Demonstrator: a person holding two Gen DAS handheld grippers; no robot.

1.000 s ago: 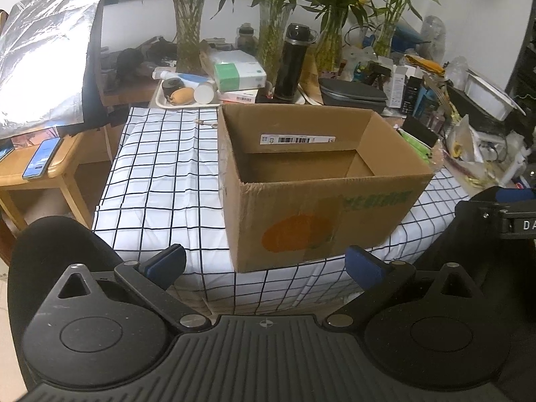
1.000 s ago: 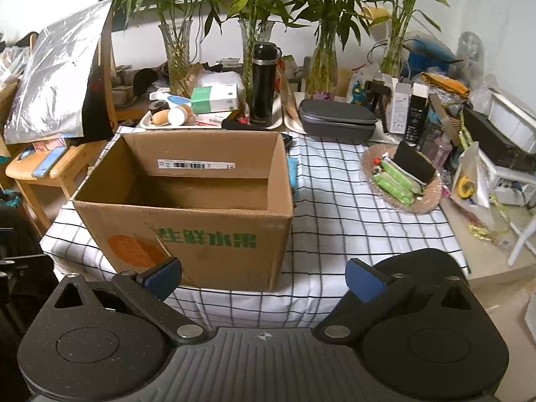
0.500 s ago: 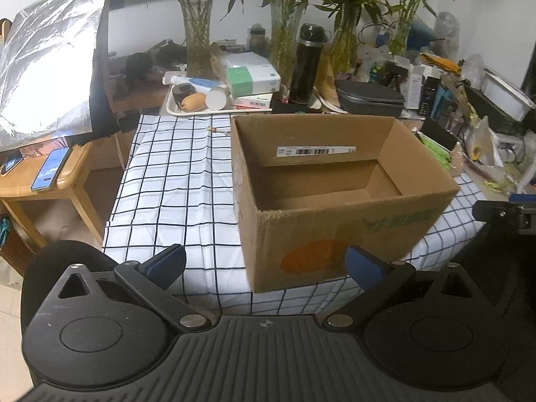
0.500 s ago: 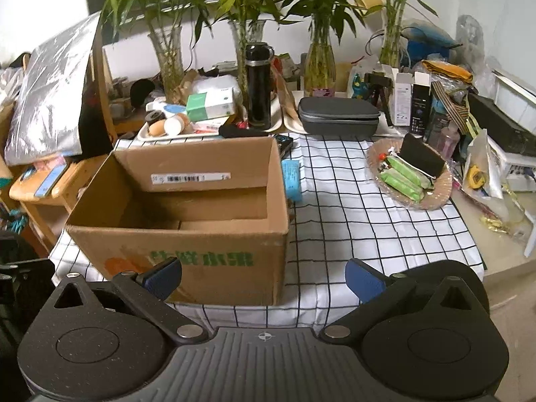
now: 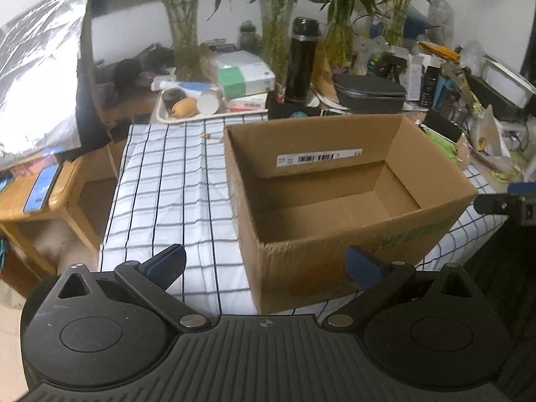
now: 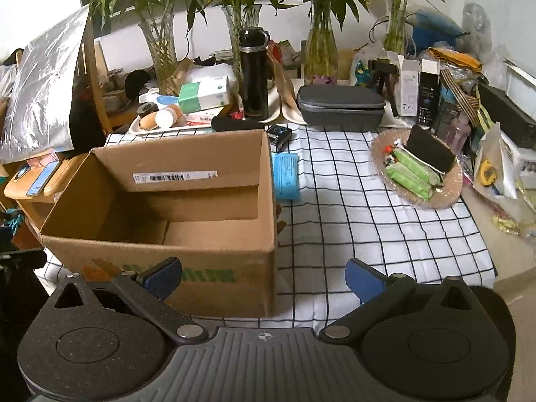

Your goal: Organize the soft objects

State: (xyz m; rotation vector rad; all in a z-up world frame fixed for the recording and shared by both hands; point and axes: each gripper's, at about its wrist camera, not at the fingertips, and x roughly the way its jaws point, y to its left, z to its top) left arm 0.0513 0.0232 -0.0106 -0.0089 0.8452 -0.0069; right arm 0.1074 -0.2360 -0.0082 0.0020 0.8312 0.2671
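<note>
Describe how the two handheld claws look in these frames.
Both match: the left claw and right claw have black linkage arms with silver pivot pins, blue fingertip pads, two round black discs, and a ribbed grey-black body with a small crosshair mark. No cables or sleeves visible.

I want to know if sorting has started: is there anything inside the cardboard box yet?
No: the cardboard box shows only its bare brown floor and walls, with nothing lying inside.

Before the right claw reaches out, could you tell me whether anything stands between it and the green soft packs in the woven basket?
Nothing visible does: only bare checked tablecloth lies between the open right claw and the green soft packs.
</note>
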